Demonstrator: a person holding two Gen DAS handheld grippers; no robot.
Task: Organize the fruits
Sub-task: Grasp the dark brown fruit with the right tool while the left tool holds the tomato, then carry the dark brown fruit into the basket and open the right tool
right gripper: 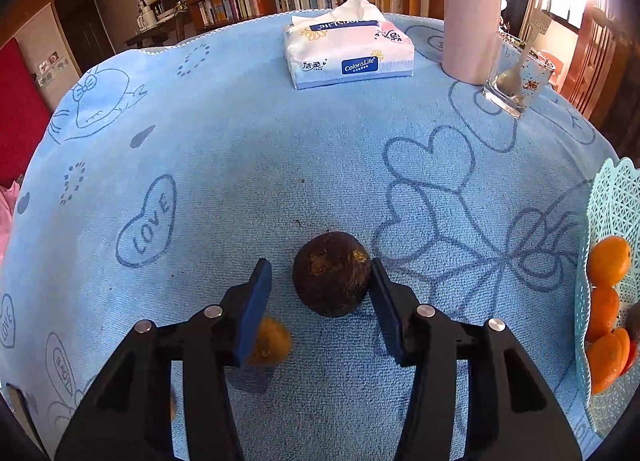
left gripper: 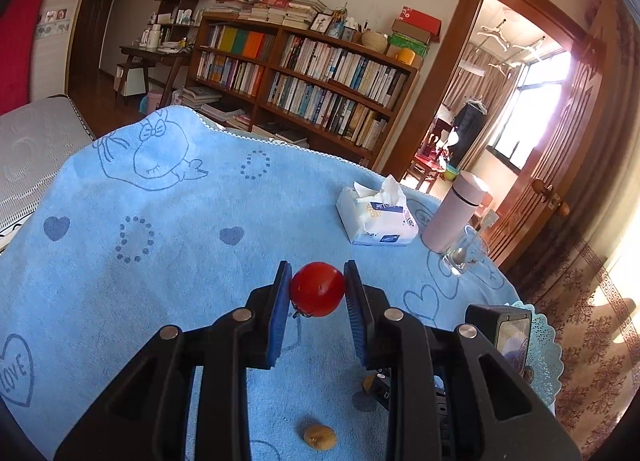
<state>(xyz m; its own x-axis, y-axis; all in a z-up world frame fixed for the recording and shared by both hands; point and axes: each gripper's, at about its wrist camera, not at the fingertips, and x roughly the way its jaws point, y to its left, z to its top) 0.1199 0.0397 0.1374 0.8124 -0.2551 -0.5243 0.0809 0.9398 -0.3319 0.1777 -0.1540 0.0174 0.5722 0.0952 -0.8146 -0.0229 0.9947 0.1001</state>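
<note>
My left gripper (left gripper: 317, 287) is shut on a small red tomato (left gripper: 318, 288) and holds it above the blue towel-covered table (left gripper: 160, 229). A small tan fruit (left gripper: 319, 437) lies on the towel below it. My right gripper (right gripper: 321, 285) is open around a dark brown round fruit (right gripper: 331, 278) that rests on the towel; the right pad touches it, the left pad stands apart. A small tan fruit (right gripper: 270, 343) lies just behind the left finger. A light blue lattice basket (right gripper: 612, 201) at the right edge holds several oranges (right gripper: 608, 261). The basket also shows in the left wrist view (left gripper: 544, 341).
A tissue pack (right gripper: 348, 49), a pink flask (right gripper: 472, 13) and a glass with a spoon (right gripper: 516, 81) stand at the table's far side. The right gripper's body (left gripper: 500, 325) shows in the left wrist view. A bookshelf (left gripper: 304, 73) and a doorway lie beyond.
</note>
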